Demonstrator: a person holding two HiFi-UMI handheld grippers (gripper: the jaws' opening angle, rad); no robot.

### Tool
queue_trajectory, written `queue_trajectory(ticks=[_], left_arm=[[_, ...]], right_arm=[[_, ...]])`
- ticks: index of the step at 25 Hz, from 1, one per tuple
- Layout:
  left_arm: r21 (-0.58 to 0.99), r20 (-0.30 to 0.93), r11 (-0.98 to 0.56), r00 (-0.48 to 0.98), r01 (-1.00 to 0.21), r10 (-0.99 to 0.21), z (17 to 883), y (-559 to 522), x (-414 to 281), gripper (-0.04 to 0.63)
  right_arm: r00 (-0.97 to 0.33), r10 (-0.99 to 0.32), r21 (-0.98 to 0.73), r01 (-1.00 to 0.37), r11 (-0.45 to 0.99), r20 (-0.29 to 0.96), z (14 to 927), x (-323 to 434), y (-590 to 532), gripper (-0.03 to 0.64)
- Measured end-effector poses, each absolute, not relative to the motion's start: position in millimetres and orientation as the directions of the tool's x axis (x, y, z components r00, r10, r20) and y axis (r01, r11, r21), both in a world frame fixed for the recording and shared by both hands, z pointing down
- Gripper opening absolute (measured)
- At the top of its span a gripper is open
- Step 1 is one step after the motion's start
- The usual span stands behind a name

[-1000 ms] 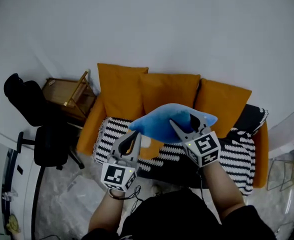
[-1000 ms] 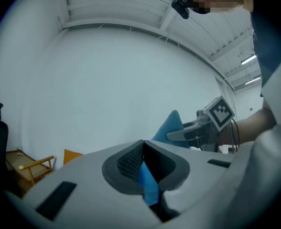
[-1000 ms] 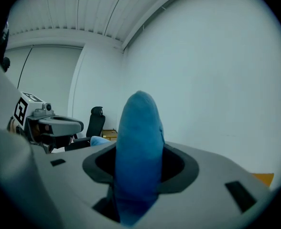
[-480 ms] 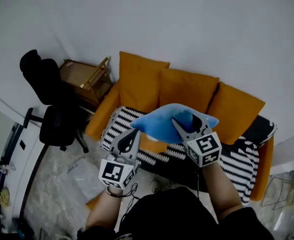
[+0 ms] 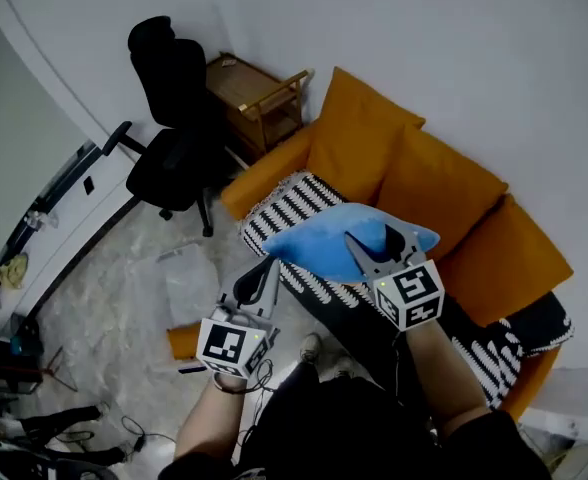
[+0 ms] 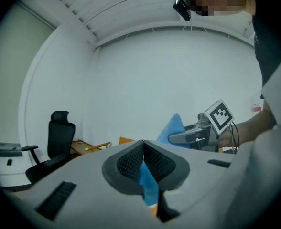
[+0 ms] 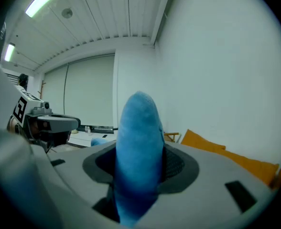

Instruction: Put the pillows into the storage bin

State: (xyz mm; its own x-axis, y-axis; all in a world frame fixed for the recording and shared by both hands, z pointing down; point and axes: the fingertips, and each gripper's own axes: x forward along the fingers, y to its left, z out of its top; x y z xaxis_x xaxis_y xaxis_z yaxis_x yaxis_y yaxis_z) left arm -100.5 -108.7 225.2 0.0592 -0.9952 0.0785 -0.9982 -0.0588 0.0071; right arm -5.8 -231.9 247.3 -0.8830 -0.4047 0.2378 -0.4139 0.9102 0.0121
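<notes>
A person stands with their back half turned to an orange sofa (image 5: 266, 171) and holds a blue pillow (image 5: 324, 243) in the air between two hand-held grippers. The left gripper (image 5: 260, 280) has its jaws pressed fully together on just a thin fold of blue fabric at the pillow's edge. The right gripper (image 5: 376, 244) is about half open, clamped around a thicker, rounded part of the pillow. The pillow hangs above the sofa's striped throw (image 5: 292, 206), well apart from the floor.

A pale, translucent container (image 5: 188, 282) lies on the marble floor near the left gripper. It may be the storage bin, though this is not certain.

The likely weak point is the left grip. That pinch holds so little cloth that a quick swing could pull it free, leaving the pillow dangling from the right gripper. The soft pillow could also sag and catch the container's rim rather than drop inside.
</notes>
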Motion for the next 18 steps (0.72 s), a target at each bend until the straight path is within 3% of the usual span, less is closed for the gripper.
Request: queue_trajectory(ticks=[9,18], left_arm=[[0.045,0.158,0.319,-0.309,-0.947,-0.938,251,34,-149,0.006],[0.065,0.196,0.538,-0.518,-0.841,-0.833,272,170,-217,0.006]], right_arm=[[-0.956,-0.052,-0.04,-0.067,0.997,0.288,280,-108,-124,0.219],[-0.928,0.189,-0.054,0.182,0.982,0.32,305,-219,10,0.219]])
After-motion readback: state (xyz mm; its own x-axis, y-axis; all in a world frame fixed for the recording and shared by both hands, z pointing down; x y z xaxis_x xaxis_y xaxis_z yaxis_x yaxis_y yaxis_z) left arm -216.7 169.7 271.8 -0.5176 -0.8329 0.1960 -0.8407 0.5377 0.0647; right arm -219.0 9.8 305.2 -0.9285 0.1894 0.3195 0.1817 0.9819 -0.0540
